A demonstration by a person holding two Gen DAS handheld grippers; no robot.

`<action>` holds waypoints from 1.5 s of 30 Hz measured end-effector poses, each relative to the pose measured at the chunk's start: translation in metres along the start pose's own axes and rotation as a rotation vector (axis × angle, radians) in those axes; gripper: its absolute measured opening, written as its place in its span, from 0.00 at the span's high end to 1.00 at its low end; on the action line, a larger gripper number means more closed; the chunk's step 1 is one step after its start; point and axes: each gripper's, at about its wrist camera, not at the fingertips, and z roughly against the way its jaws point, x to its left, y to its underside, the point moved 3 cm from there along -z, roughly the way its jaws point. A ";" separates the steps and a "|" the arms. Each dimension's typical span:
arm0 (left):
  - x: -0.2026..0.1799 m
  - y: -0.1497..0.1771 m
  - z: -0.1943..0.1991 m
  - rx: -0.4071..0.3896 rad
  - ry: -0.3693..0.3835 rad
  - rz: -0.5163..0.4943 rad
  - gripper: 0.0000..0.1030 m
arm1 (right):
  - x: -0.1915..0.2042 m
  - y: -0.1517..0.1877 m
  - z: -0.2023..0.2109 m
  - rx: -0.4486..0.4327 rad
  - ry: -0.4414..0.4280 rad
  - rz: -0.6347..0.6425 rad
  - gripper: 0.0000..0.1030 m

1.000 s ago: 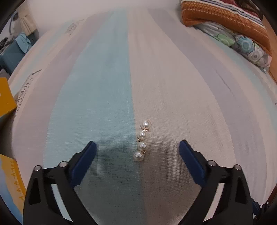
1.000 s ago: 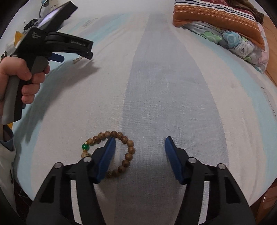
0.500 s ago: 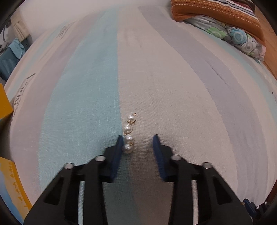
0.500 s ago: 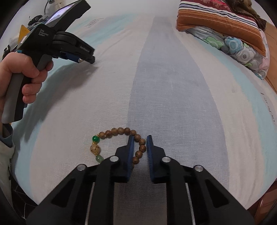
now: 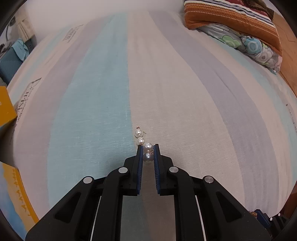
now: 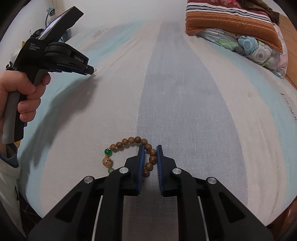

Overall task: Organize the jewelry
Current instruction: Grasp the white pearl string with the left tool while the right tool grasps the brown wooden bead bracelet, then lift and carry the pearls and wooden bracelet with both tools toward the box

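Observation:
A short pearl strand (image 5: 141,140) with gold links lies on the striped bedsheet (image 5: 185,103). My left gripper (image 5: 148,148) is shut on its near pearls; the far two pearls rest on the sheet. A wooden bead bracelet (image 6: 128,143) with a green bead and a pale bead lies near the bed's front edge. My right gripper (image 6: 150,148) is shut on the bracelet's right side. The left gripper also shows in the right wrist view (image 6: 91,70), held in a hand at the far left, a pearl at its tip.
A striped orange pillow (image 5: 232,16) on a floral one (image 5: 250,44) lies at the far right. A yellow box (image 5: 5,109) stands off the bed's left edge. Wooden floor (image 6: 289,55) shows at the right.
Both grippers went from wide open to shut. The left closed on the pearl strand's near end, the right on the bracelet's right side. The strand's near end has shifted right.

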 end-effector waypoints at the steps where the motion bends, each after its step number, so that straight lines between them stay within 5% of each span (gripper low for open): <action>1: 0.001 0.001 0.001 0.000 0.000 0.000 0.90 | 0.000 0.000 0.000 0.000 -0.001 0.000 0.88; 25: 0.012 0.017 0.072 -0.066 -0.013 0.008 0.90 | -0.006 -0.020 0.041 -0.097 -0.024 -0.062 0.89; 45: 0.046 0.089 0.146 -0.089 -0.011 0.059 0.90 | 0.007 -0.043 0.063 -0.052 -0.024 -0.078 0.90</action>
